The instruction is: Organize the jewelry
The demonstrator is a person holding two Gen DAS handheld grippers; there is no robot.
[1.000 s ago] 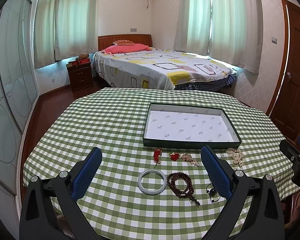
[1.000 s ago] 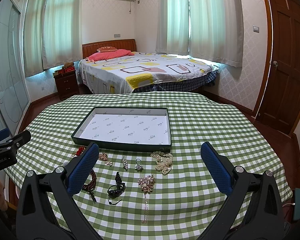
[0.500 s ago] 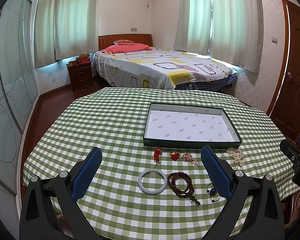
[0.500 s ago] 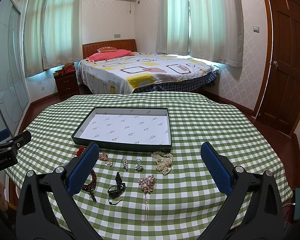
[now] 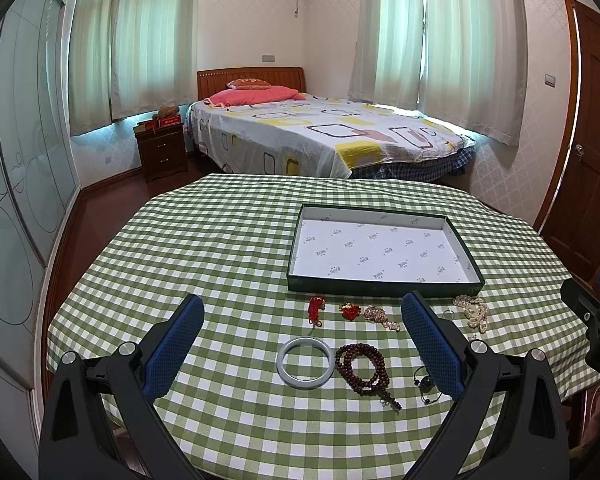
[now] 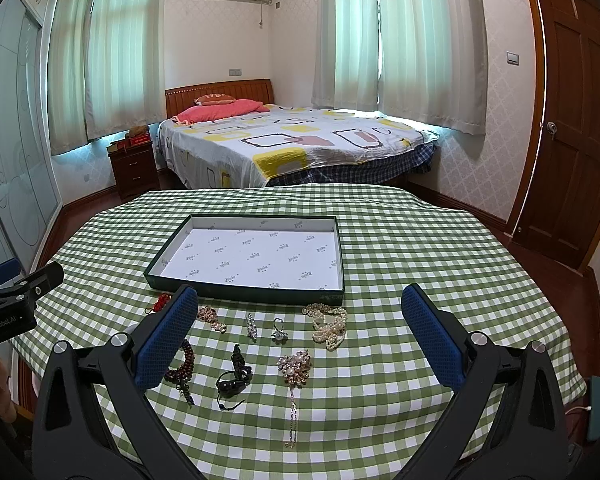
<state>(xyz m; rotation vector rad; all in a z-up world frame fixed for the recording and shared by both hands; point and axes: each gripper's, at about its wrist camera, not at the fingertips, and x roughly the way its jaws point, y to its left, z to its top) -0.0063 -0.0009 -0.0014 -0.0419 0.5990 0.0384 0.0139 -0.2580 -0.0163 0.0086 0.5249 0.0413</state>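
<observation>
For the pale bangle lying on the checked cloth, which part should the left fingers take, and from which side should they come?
Probably the near left arc of the bangle, from above. It lies flat on the tablecloth, so one of the fingers goes inside the ring and one outside, pinching the band. The dark bead bracelet lies close on its right, so that side is less free. The left gripper is open, holding nothing.

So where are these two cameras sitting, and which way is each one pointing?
Left wrist view: mounted on the left gripper, looking along its open jaws across the checked table towards the tray and bed; the right gripper shows at the right edge.
Right wrist view: mounted on the right gripper, facing the same way, with the left gripper at the left edge.
Shared: the tray, wooden bead bracelet and pearl necklace.
</observation>
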